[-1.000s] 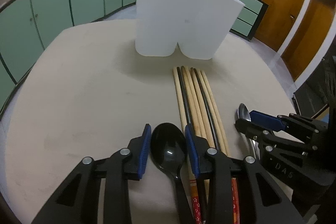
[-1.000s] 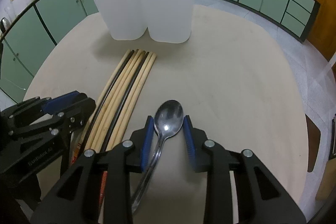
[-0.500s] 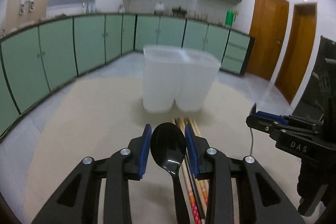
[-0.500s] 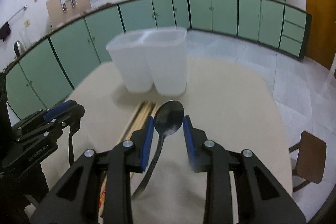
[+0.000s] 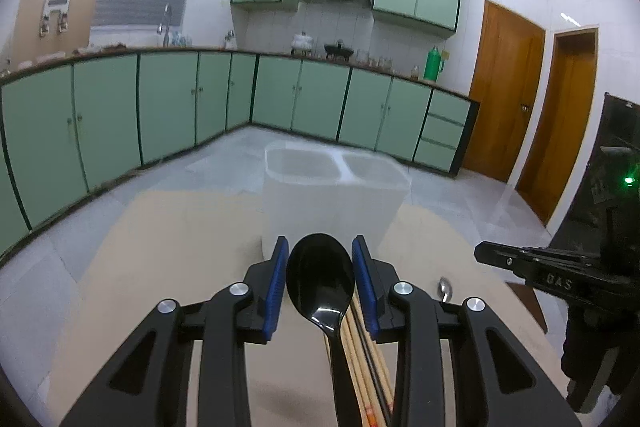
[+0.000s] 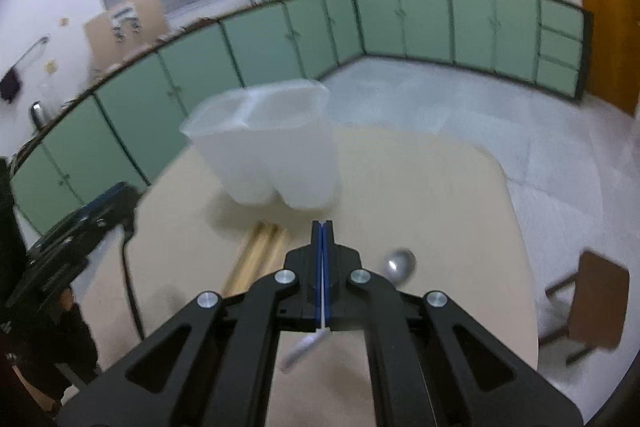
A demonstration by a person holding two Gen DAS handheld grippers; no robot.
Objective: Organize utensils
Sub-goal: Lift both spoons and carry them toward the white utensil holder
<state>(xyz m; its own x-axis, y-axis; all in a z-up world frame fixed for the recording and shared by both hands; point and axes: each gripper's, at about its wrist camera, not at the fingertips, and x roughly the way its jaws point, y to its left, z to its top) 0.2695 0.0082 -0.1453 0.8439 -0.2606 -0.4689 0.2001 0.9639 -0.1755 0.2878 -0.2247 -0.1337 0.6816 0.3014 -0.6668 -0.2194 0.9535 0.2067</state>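
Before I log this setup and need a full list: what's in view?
holder: one, white, two compartments, on table
chopsticks: several, tan and black, on table before holder
metal spoon: one, silver, below right gripper, not gripped
black spoon: one, in left gripper
cabinets: many, green, along walls
doors: two, brown
chair: one, brown, on floor
left gripper: black, shut on black spoon
right gripper: black, jaws just closed, nothing between

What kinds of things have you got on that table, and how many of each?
Spoons: 2, a black spoon and a metal spoon
White tub: 1
Chopstick bundle: 1, sticks too hidden to count singly
Total: 4
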